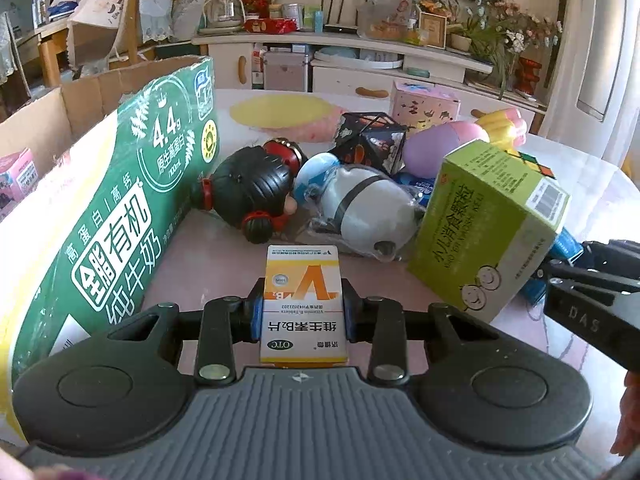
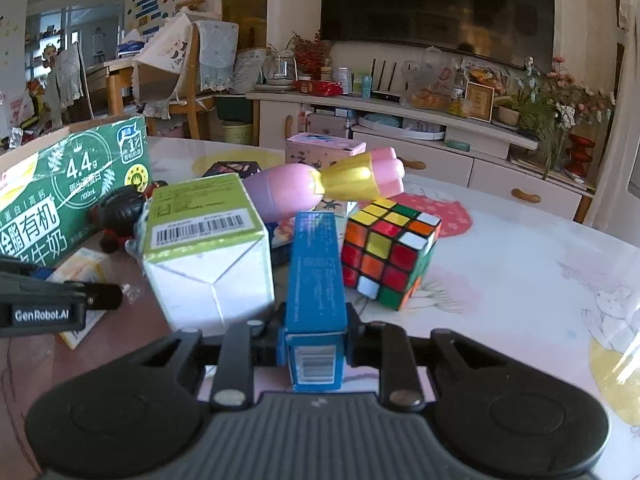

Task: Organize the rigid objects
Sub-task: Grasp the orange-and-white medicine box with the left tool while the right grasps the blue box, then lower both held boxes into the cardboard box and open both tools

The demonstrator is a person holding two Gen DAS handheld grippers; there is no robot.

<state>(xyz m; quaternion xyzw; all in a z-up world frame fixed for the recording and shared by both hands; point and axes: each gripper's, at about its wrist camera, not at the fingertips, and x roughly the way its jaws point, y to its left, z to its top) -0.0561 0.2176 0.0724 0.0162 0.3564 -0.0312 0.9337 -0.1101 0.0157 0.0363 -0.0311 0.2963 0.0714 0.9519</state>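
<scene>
- left gripper clamped on vitamin tablet box, beside green milk carton
- right gripper clamped on blue box, Rubik's cube near

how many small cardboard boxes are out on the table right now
4: vitamin box in the left gripper, blue box in the right gripper, green box between them, pink box behind. Others may be hidden.
</scene>
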